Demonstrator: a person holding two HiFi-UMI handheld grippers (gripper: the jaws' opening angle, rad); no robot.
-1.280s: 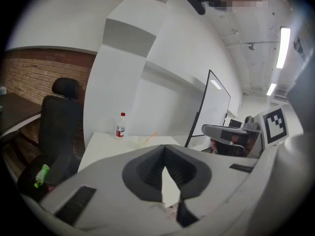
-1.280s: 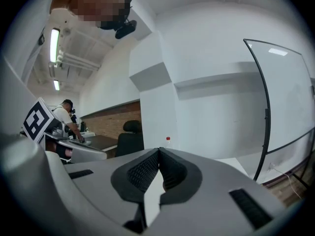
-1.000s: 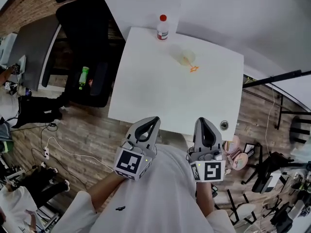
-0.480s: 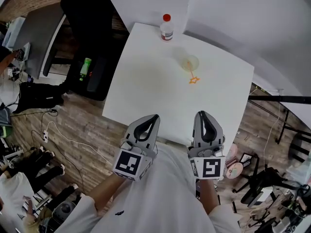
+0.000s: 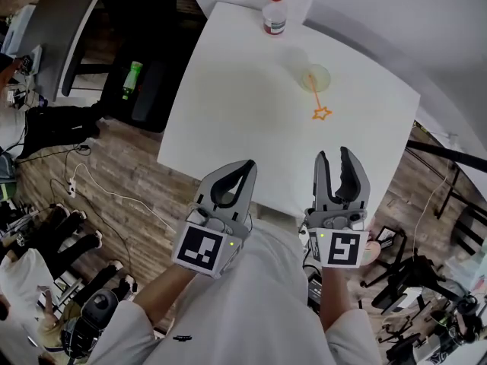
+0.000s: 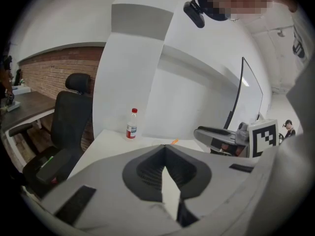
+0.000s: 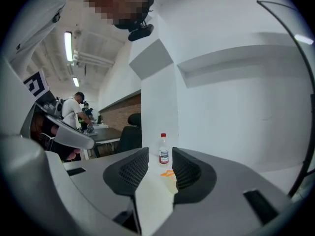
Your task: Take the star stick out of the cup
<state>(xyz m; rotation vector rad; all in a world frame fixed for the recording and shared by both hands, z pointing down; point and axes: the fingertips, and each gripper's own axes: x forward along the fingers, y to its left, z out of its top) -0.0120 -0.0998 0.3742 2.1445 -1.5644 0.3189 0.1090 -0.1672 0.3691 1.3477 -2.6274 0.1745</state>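
The star stick [image 5: 316, 97] sits in the clear cup [image 5: 315, 77], in the upper right of the head view. Its foot is in the cup and its orange star end leans out over the rim toward you. Whether the star touches the desk [image 5: 243, 90] cannot be told from above. In my judgement that lean offers the star end as the natural hold. A red-capped bottle [image 5: 274, 11] stands beyond the cup near the desk's far edge, apart from it.

Your right gripper [image 5: 335, 157] hovers over the near edge of the desk, lower right of centre, well apart from the cup. Its fingers [image 5: 322, 175] are opening and hold nothing. In the right gripper view the stick and cup show far off through the gap, slightly toward the right-hand finger, so the line looks roughly set for a reach. Your left gripper [image 5: 245, 166] hangs beside it at lower centre, fingers clenched together on nothing. It is likely in reserve to steady the cup.

The stick stands untouched; extraction is not yet begun.
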